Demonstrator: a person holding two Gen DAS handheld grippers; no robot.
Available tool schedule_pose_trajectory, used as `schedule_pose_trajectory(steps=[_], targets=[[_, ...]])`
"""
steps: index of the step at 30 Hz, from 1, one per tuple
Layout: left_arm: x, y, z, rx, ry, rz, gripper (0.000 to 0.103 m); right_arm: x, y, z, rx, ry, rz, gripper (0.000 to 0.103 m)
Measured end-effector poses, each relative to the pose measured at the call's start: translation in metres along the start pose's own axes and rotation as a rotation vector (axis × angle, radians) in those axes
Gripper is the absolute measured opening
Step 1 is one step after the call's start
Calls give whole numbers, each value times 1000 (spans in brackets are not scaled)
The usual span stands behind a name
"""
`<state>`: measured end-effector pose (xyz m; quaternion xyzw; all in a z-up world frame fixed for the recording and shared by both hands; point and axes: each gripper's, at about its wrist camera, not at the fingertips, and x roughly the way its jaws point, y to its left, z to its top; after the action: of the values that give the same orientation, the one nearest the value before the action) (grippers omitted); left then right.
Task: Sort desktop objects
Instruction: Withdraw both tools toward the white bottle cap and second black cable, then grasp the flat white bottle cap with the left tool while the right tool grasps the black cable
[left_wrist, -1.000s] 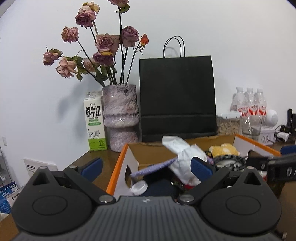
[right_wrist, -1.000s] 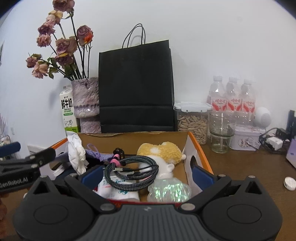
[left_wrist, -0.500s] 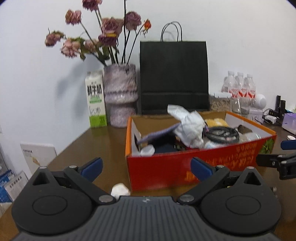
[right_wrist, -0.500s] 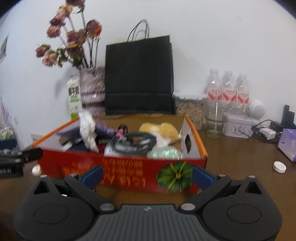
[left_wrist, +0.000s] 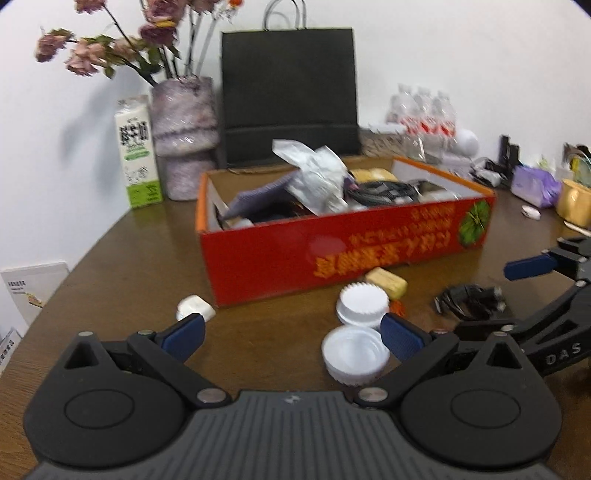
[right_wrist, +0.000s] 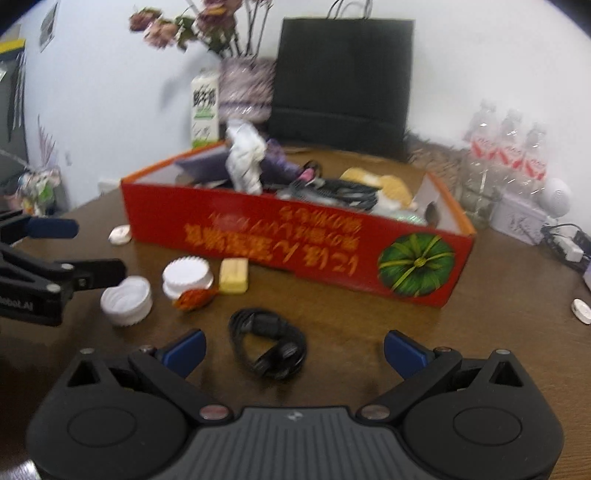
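A red cardboard box (left_wrist: 369, 247) is set on the brown worktop (left_wrist: 122, 266) and serves as the collecting bin: it is already heaped with crumpled white plastic (left_wrist: 317, 177), a coiled braided cable (right_wrist: 332, 190), a yellow plush item (right_wrist: 384, 182) and a purple flat piece (left_wrist: 255, 194), so the sorting is judged to be partly done.

In front of the box, loose things are left on the worktop, presumably because they are yet to be put in. Two white jar lids are counted: one ridged lid (right_wrist: 188, 275) lying close to the box front, and one upturned lid (right_wrist: 126, 301) further from the box. One pale yellow block (right_wrist: 233, 275) is seen just beside the ridged lid, nearly touching the box front. One small orange-red wrapper (right_wrist: 194, 297) lies against the ridged lid on the side away from the box. One black coiled cable (right_wrist: 267, 341) lies well in front of the box. One small white object (left_wrist: 194, 308) lies near the box's left front corner; what it is cannot be told.

The left claw (left_wrist: 291, 334) is held with its fingers wide apart and nothing between them, low over the worktop in front of the box, with the upturned lid just inside its right finger. The right claw (right_wrist: 293, 350) is likewise spread and empty, and the black coiled cable is framed between its fingers, so that cable is judged the likely next pick.

Behind the box, one black paper bag (left_wrist: 288, 96), one vase of dried roses (left_wrist: 184, 136), one milk carton (left_wrist: 138, 155) and three water bottles (right_wrist: 509, 155) are counted.
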<state>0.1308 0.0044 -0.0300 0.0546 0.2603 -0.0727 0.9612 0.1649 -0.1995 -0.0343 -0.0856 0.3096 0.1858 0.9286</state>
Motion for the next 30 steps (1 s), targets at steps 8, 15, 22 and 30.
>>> schedule_pose_trajectory(steps=[8,15,22,30], targets=[[17,-7,-3,16,137,-47,103,7,-9,0,60,45,22,103],[28,-1,1,-55,164,-29,103,9,-9,2,65,46,18,103],[31,1,2,-71,166,-7,103,16,-5,7,82,48,0,103],[25,-2,1,-62,140,-16,79,13,-2,6,83,29,7,87]])
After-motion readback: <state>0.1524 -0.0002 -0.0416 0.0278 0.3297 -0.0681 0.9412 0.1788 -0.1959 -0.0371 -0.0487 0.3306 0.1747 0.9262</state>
